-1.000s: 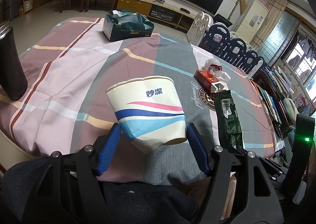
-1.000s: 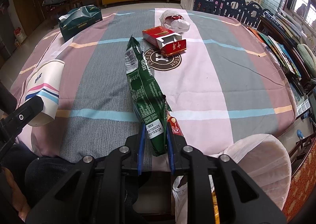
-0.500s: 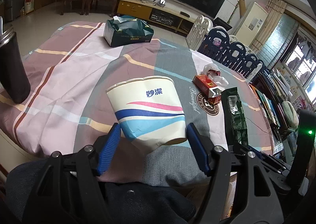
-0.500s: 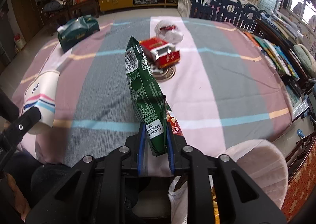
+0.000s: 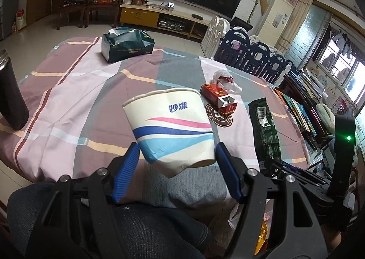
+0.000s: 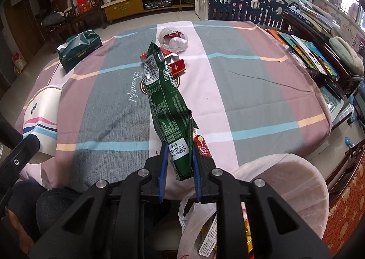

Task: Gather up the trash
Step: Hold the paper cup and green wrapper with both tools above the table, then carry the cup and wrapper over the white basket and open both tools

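Through my left wrist camera, my left gripper (image 5: 176,160) clamps a paper cup (image 5: 170,125) at its base, tilted, above the striped tablecloth (image 5: 91,90). Through my right wrist camera, my right gripper (image 6: 179,163) pinches a green wrapper (image 6: 170,110) narrowly by its end, above a plastic bag (image 6: 196,218).

A dented paper cup (image 5: 171,126) and a green snack wrapper (image 6: 167,108) are held tilted above the table.

Black angular left gripper (image 5: 176,168), ribbed blue pads (image 5: 126,168), silver screws, matching right gripper (image 6: 179,165), dark trousers (image 5: 141,227)
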{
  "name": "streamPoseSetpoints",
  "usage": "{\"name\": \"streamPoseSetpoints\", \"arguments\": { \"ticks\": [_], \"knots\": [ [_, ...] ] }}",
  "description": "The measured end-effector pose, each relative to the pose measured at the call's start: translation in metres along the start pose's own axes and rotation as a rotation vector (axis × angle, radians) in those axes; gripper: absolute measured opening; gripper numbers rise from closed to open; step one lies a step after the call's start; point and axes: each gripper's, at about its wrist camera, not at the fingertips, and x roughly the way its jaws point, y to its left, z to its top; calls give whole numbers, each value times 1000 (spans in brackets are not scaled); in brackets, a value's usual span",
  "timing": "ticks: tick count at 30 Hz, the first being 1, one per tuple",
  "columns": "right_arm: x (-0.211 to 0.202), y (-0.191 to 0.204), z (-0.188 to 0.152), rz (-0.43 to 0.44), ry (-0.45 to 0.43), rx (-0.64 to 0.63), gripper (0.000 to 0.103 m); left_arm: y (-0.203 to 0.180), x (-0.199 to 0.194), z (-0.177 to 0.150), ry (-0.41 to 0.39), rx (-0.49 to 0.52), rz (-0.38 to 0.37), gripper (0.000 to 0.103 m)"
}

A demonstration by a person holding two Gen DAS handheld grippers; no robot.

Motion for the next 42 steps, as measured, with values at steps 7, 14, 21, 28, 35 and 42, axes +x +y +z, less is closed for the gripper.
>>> {"name": "streamPoseSetpoints", "arguments": {
  "ticks": [7, 14, 21, 28, 35, 42],
  "knots": [
    [1, 8, 0, 3, -3, -19, 21, 11, 2, 3, -1, -28, 11, 69],
    [-15, -1, 7, 12, -35, -7, 21, 12, -3, 5, -10, -36, 11, 69],
    [-50, -46, 0, -16, -63, 10, 21, -8, -9, 1, -6, 1, -18, 69],
    [-66, -120, -42, -70, 16, 74, 21, -43, -10, -13, 31, 77, -76, 69],
    [-29, -155, -109, -37, 226, 126, 33, -93, -4, -40, 115, 196, -155, 69],
    [-49, -199, -107, -4, 109, 312, 58, -158, 1, -79, 268, 356, -372, 69]
  ]
}}
